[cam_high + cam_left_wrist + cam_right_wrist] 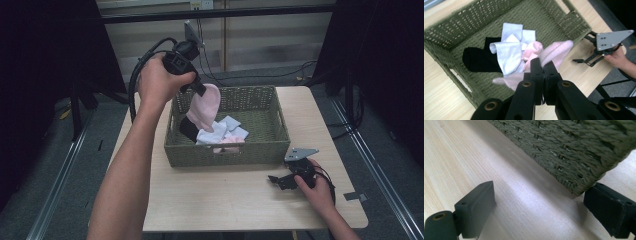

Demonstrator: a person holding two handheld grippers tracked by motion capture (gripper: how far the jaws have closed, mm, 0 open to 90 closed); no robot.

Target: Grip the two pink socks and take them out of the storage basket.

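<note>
Pink sock (205, 107) hangs from my left claw (201, 91), which is squeezed tight on it, high up over the left end of the green basket (260, 150). In the left gripper view the sock sticks out past the two closed tips. Down inside the basket lie a black sock (477, 60), some white socks (509, 51) and another pink sock (532, 50). My right claw (280, 181) rests low on the counter (210, 200), near the basket's right corner, with its two tips wide apart and nothing between them.
</note>
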